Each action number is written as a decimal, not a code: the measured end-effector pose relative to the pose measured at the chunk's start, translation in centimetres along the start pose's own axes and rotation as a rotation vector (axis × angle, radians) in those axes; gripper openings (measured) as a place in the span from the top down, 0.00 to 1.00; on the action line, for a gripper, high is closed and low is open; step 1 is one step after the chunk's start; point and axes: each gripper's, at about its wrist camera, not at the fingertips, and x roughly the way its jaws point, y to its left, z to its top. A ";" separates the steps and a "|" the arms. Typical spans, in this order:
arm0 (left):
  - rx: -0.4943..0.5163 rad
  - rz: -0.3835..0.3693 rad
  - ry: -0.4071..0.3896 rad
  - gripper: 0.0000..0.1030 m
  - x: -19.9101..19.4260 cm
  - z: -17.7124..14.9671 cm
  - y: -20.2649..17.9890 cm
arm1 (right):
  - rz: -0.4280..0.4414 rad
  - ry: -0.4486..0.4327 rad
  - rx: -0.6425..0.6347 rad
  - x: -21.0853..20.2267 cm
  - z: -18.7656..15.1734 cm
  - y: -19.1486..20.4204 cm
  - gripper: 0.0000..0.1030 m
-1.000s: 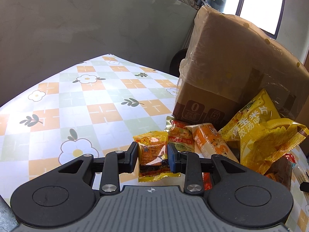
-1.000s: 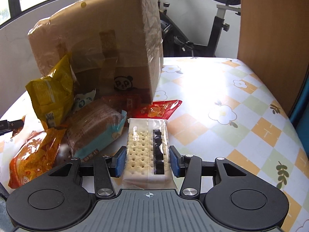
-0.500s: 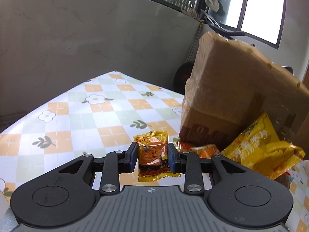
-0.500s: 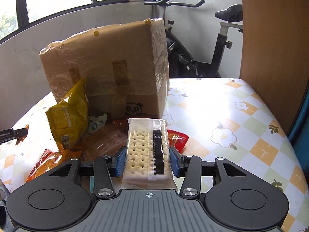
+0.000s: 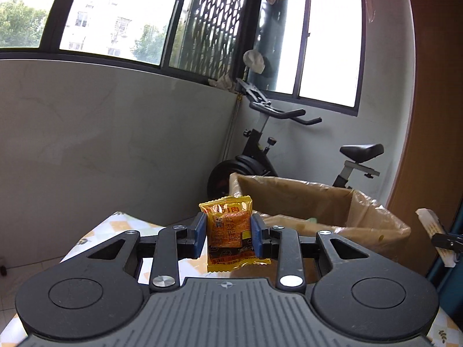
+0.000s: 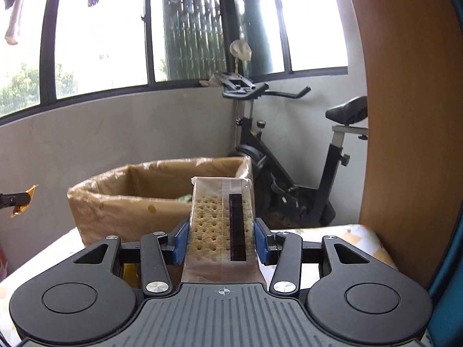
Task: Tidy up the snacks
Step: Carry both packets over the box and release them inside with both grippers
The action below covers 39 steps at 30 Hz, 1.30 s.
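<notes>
Snacks: two in hand, both off the table. Small orange-yellow snack packet (image 5: 230,232) clamped upright between the blue pads of the left gripper (image 5: 228,235); pads press on both side edges, bottom seal hangs free below them. Clear-wrapped cracker pack (image 6: 221,225) pinched lengthwise in the right gripper (image 6: 221,241), its far end pointing out toward the box, near end resting back on the gripper body.

Cardboard box (image 5: 292,199) sits on the flower-patterned tablecloth (image 6: 361,235), open top visible, lined with wrinkled film; something pale green lies inside, too small to name. Both grippers are above rim level and on the near side of the box. In the left view the cracker pack shows at the far right edge; in the right view the orange packet's corner shows at the far left edge, so the two grippers are side by side, well apart.

Exercise bike (image 6: 289,156) and window beyond the box; wooden panel (image 6: 405,115) on the right.

Step in hand, as I judge it: carrying both snacks toward the box.

Next move calls for going forward over the rim, tipping the noses down, then opening the jaws so each pack drops inside. The long cracker pack needs to clear the near wall first or it may catch on the rim.
</notes>
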 end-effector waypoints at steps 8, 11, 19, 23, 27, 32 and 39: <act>0.085 -0.075 0.027 0.67 7.0 3.7 -5.5 | 0.017 0.022 -0.088 7.1 4.4 2.1 0.59; 0.075 -0.085 0.077 0.67 9.9 4.0 -6.4 | -0.008 0.065 -0.101 10.1 4.7 2.8 0.59; 0.126 -0.042 0.164 0.67 14.0 2.6 -7.1 | -0.056 0.148 -0.100 14.3 3.5 2.8 0.58; 0.138 -0.027 0.212 0.64 14.9 2.3 -6.6 | -0.064 0.167 -0.121 14.9 3.0 2.9 0.58; 0.128 -0.029 0.222 0.38 14.5 1.9 -5.7 | -0.044 0.159 -0.099 14.2 2.6 2.6 0.57; 0.111 -0.022 0.225 0.38 13.1 2.1 -4.8 | -0.019 0.145 -0.078 12.8 2.4 2.2 0.57; 0.160 -0.033 0.179 0.34 9.1 3.7 -3.7 | -0.011 0.087 -0.001 9.2 2.1 1.8 0.57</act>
